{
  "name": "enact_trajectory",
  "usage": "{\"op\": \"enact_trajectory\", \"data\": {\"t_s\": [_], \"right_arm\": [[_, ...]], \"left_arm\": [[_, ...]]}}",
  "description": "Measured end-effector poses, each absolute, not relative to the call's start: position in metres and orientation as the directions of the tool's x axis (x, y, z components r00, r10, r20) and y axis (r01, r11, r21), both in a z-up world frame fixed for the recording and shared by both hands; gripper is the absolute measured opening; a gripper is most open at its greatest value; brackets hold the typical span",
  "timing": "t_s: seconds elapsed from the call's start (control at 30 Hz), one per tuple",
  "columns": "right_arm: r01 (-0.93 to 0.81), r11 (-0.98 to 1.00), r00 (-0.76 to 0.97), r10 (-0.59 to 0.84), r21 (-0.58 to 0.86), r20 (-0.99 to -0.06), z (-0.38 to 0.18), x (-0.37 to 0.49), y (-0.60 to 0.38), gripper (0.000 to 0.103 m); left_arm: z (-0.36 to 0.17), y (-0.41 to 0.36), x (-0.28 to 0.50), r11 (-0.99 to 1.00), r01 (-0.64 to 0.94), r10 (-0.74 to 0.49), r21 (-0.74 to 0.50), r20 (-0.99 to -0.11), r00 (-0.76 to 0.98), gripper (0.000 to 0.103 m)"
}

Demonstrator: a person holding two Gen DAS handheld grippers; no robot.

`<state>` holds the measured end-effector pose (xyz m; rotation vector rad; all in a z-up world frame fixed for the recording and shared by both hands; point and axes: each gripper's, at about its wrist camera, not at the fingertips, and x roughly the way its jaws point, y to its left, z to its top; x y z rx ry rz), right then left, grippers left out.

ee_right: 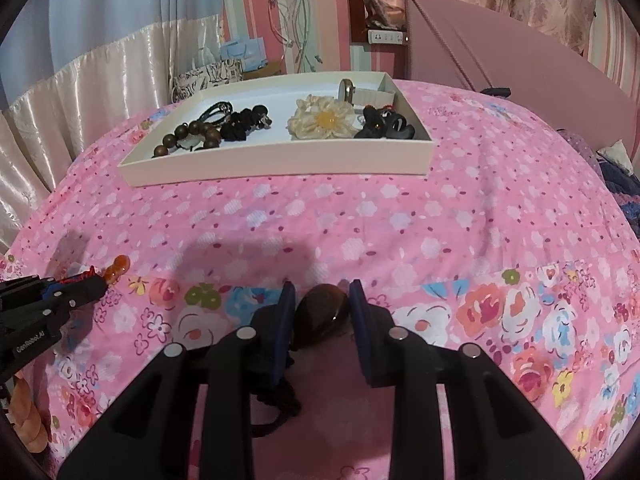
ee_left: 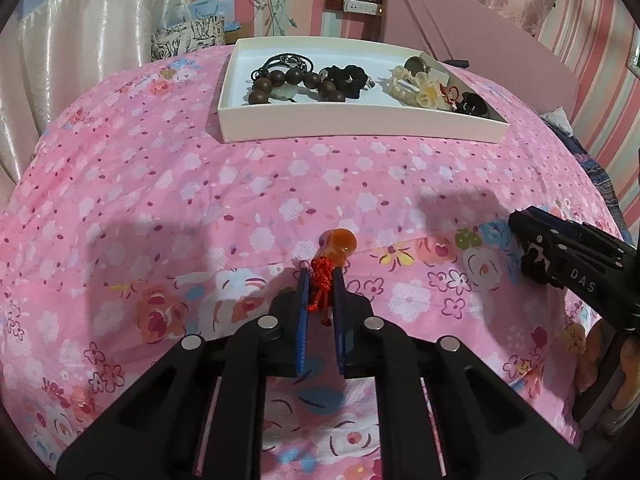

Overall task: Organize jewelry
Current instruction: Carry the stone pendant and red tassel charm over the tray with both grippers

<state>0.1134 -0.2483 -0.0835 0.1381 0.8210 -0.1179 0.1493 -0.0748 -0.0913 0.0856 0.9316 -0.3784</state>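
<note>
My left gripper (ee_left: 321, 276) is shut on the red knotted cord (ee_left: 320, 286) of an orange pendant (ee_left: 339, 245) that sticks out past the fingertips, low over the pink bedspread. It also shows in the right wrist view (ee_right: 100, 280). My right gripper (ee_right: 322, 292) is shut on a dark brown oval pendant (ee_right: 323, 314) with a black cord hanging below. It shows at the right edge of the left wrist view (ee_left: 532, 256). A white tray (ee_left: 360, 124) at the far side holds a brown bead bracelet (ee_left: 296, 82), black hair ties and a cream flower piece (ee_right: 322, 120).
The floral pink bedspread (ee_left: 200, 200) covers the whole near area. A pink headboard (ee_right: 500, 60) stands at the back right. Curtains and a patterned bag (ee_left: 186, 36) are at the back left. A blue cloth (ee_right: 620, 176) lies at the right edge.
</note>
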Motion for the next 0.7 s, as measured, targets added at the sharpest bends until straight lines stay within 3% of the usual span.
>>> {"op": "enact_trajectory", "data": {"t_s": [0.7], "right_arm": [[0.158, 0.984, 0.670, -0.050, 0.076, -0.741, -0.0835, 0.1124, -0.2483, 0.028]], "left_arm": [[-0.0932, -0.0754, 0.1492, 0.935, 0.348, -0.264, -0.071, -0.796, 0.544, 0.008]]}}
